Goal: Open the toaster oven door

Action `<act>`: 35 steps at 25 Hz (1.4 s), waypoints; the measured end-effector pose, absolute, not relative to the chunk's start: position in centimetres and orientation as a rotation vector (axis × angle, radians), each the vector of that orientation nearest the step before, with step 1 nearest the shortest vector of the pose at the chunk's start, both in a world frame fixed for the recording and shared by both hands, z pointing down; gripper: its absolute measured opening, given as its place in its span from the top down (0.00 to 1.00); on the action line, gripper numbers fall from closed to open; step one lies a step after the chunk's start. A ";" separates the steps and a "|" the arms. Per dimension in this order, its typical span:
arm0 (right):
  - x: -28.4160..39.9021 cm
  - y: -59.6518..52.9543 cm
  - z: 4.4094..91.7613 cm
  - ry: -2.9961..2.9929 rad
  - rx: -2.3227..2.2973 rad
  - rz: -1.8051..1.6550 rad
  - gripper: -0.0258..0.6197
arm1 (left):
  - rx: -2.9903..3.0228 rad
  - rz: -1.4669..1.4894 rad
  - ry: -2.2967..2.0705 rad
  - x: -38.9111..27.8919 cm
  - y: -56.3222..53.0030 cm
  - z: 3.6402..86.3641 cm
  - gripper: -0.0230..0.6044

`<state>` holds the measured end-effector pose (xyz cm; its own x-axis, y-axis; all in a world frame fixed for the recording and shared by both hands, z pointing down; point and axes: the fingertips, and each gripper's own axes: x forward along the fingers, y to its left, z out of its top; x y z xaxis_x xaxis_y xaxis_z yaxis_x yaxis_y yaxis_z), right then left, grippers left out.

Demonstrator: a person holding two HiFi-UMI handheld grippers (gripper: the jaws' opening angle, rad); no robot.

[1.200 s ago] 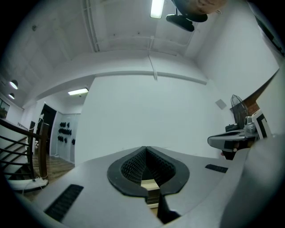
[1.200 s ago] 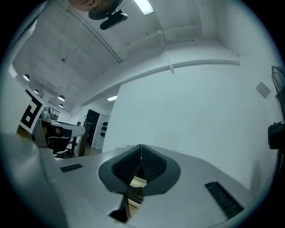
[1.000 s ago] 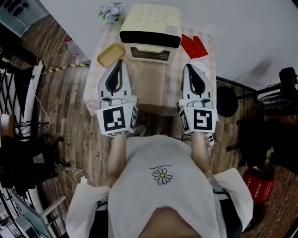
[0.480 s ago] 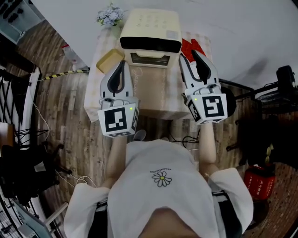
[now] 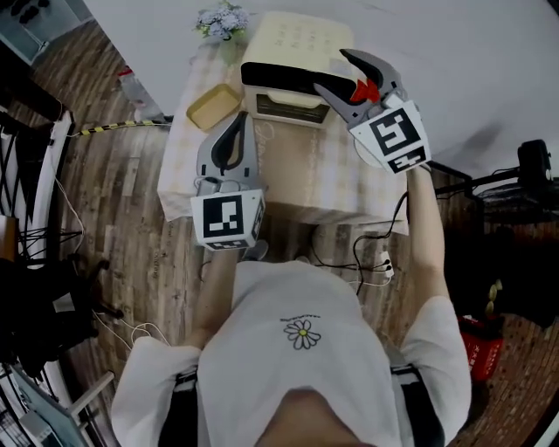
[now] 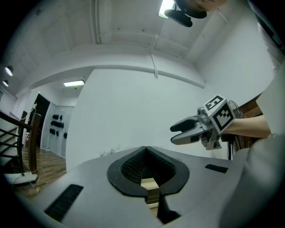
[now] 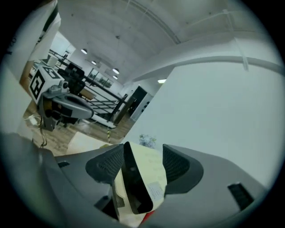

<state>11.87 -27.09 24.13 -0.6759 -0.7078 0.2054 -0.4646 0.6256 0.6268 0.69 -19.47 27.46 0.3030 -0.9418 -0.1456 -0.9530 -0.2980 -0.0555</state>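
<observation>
The cream toaster oven (image 5: 288,39) stands at the back of the table, its dark door band (image 5: 279,80) facing me and the door closed. My right gripper (image 5: 332,70) hovers by the oven's right front top corner. Its jaws have just been opening and stand wide, with nothing pressed between the pads. In the right gripper view the toaster oven (image 7: 144,178) lies ahead between the right gripper (image 7: 142,160) fingers. My left gripper (image 5: 237,120) is shut on nothing, over the table in front of the oven's left side. The left gripper (image 6: 144,178) shows closed jaws there.
A checked cloth covers the small table (image 5: 306,175). A yellow tray (image 5: 214,105) lies left of the oven, flowers (image 5: 223,17) behind it, a red oven mitt (image 5: 365,90) to the right. Cables (image 5: 371,257) trail on the wooden floor, and a black stand (image 5: 533,157) is at far right.
My right gripper rose from beside the table, swung in towards the oven's right top corner, rolled over and opened its jaws. The left gripper stayed shut and shifted slightly.
</observation>
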 end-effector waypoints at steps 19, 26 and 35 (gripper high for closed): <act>10.5 -36.1 35.2 -1.882 0.446 -0.637 0.64 | -2.475 0.065 1.893 -1.7 -20.2 31.9 0.94; 10.3 -36.1 35.3 -1.843 0.454 -0.639 0.65 | -2.520 0.034 1.891 -0.5 -20.7 33.5 0.94; 10.4 -36.2 35.4 -1.804 0.467 -0.626 0.65 | -2.739 0.366 1.850 0.2 -23.8 32.3 0.93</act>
